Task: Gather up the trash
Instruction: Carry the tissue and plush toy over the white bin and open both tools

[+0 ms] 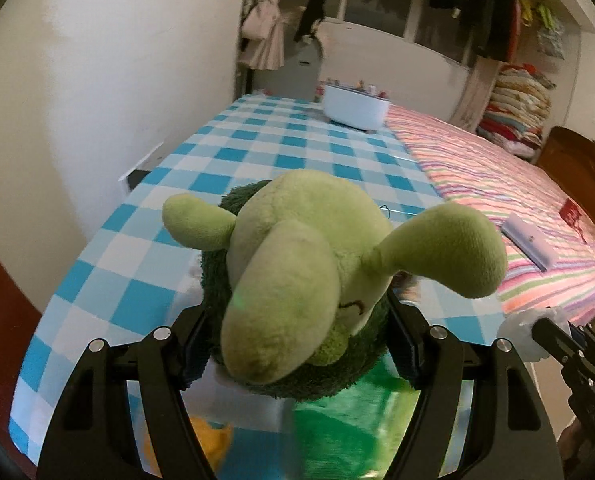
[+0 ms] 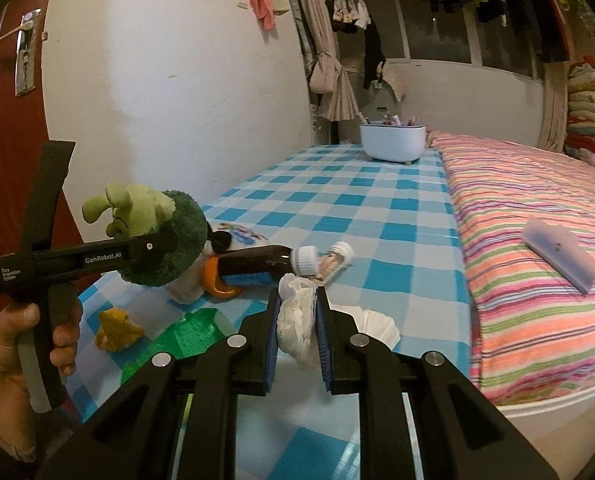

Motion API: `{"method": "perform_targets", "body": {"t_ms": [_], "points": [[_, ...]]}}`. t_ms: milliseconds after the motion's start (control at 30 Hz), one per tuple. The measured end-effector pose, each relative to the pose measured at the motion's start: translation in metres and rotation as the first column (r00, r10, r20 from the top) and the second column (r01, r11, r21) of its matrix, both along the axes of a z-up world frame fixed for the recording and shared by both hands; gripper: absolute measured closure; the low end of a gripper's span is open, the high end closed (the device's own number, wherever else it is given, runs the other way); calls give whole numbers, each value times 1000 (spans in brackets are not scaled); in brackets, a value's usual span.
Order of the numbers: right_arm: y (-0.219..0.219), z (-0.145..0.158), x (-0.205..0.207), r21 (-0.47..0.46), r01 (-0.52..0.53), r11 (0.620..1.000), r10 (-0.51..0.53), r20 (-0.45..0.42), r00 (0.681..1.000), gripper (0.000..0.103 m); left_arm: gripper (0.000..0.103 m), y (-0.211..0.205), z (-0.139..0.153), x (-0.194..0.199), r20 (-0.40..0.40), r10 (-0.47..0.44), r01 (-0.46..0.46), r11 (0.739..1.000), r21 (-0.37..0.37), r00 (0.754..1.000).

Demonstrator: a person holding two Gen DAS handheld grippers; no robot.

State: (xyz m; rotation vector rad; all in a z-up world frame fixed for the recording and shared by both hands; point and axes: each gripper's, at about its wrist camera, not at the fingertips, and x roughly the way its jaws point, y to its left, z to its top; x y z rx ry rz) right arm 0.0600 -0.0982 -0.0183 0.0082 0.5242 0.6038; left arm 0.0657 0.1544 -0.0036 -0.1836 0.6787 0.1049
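My right tool (image 2: 297, 328) clenched on crumpled white tissue (image 2: 295, 322), lower centre of right view, above blue-checked tabletop (image 2: 377, 208). My left tool (image 1: 297, 344) grips green plush toy (image 1: 297, 280), lifted clear of tabletop. Mid frame: dark bottle (image 2: 257, 264), orange peel (image 2: 217, 284). Far: white bin (image 2: 393, 140).

The plush toy (image 1: 297, 280) hides much of the worktop (image 1: 257, 148); green packet (image 1: 337, 420) at bottom is blurred
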Motion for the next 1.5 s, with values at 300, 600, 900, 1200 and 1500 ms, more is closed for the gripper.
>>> {"method": "perform_targets", "body": {"t_ms": [300, 600, 900, 1200, 1500], "points": [[-51, 3, -14, -3, 102, 995, -102, 14, 995, 86, 31, -61, 6, 7, 13, -123, 123, 992, 18, 992], [-117, 5, -30, 6, 257, 966, -257, 9, 966, 86, 31, -128, 8, 9, 24, -257, 256, 966, 41, 966], [-172, 2, -41, 16, 378, 925, -378, -19, 926, 86, 31, -188, 5, 8, 20, -368, 366, 929, 50, 930], [-199, -4, -43, 20, 431, 902, -429, -57, 901, 83, 31, -240, 1, -4, 10, -469, 466, 881, 78, 883], [-239, -4, -55, 143, 520, 842, -511, -94, 854, 42, 30, -270, -5, -11, -8, -524, 522, 848, 89, 852]]}}
